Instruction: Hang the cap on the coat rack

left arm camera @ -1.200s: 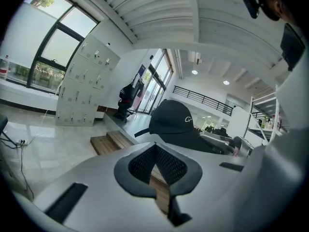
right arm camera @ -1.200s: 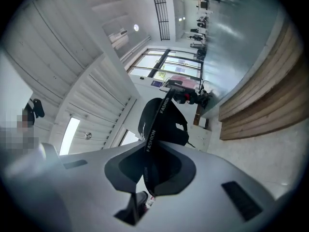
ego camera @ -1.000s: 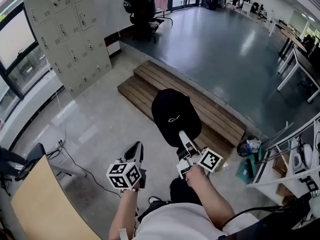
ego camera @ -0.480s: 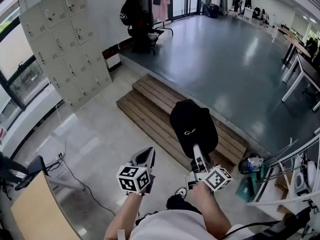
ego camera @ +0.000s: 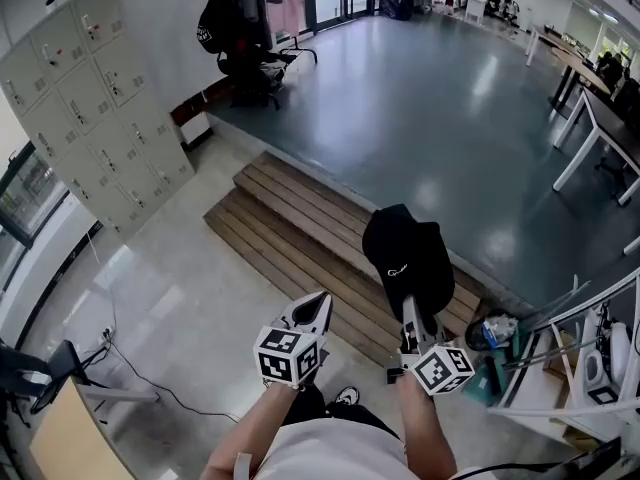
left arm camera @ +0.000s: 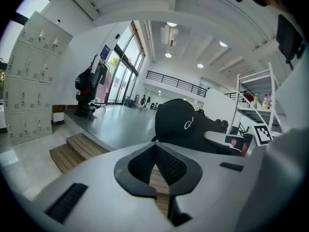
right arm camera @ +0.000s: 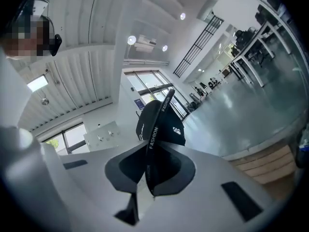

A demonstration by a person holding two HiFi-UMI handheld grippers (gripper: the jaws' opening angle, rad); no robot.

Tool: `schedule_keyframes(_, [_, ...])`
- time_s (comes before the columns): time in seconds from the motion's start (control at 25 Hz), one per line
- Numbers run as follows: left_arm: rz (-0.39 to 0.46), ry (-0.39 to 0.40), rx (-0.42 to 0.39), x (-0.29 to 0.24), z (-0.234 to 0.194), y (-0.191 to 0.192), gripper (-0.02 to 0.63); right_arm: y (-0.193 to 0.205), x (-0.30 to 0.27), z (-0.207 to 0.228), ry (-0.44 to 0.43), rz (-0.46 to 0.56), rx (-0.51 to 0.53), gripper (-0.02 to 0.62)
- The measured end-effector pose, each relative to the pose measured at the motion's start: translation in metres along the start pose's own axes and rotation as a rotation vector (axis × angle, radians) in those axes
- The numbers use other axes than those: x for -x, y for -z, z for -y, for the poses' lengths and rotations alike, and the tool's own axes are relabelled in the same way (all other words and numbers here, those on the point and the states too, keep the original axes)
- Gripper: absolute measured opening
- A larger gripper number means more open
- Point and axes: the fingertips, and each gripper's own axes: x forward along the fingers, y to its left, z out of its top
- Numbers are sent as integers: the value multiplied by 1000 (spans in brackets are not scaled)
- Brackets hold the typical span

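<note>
A black cap (ego camera: 405, 253) with small white print hangs in front of me over the wooden steps. My right gripper (ego camera: 408, 313) is shut on its strap, and the right gripper view shows the printed black band (right arm camera: 153, 139) pinched between the pads with the cap (right arm camera: 161, 122) beyond. My left gripper (ego camera: 318, 306) is beside it to the left, shut and holding nothing; its pads meet at the tip (left arm camera: 155, 146). The cap (left arm camera: 181, 124) also shows to the right in the left gripper view. The coat rack (ego camera: 240, 13), hung with a black bag and pink clothes, stands far off on the raised floor at upper left, and shows in the left gripper view (left arm camera: 91, 88).
Wooden steps (ego camera: 290, 223) lead up to a glossy grey raised floor (ego camera: 430, 88). Grey lockers (ego camera: 90, 78) line the left wall. White tables (ego camera: 600, 118) stand at right, a metal shelf rack (ego camera: 585, 353) at lower right, a desk (ego camera: 70, 433) and floor cable at lower left.
Both grippers and the held cap have moved forward over the wooden steps. The lockers and coat rack have slid towards the upper left of the head view.
</note>
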Motion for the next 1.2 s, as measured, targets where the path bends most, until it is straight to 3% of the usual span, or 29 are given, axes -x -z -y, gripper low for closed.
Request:
schedule_keyframes(0.2, [-14, 34, 20, -57, -7, -15, 3, -13, -35, 34, 63, -9, -9, 18])
schedule_keyframes(0.56, [-36, 33, 2, -211, -99, -82, 3, -43, -195, 94, 113, -56, 64, 18])
schedule_keyframes(0.68, [-21, 25, -32, -272, -136, -118, 3, -60, -266, 123, 122, -60, 65, 18])
schedule_keyframes(0.88, [-17, -19, -13, -362, -216, -189, 3, -97, -404, 153, 144, -79, 69, 18])
schedule_keyframes(1.04, [-41, -40, 0, -405, -273, -249, 3, -125, -505, 145, 144, -108, 88, 18])
schedule_keyframes(1.2, [-29, -49, -7, -430, -305, -305, 3, -160, -571, 121, 123, -98, 189, 18])
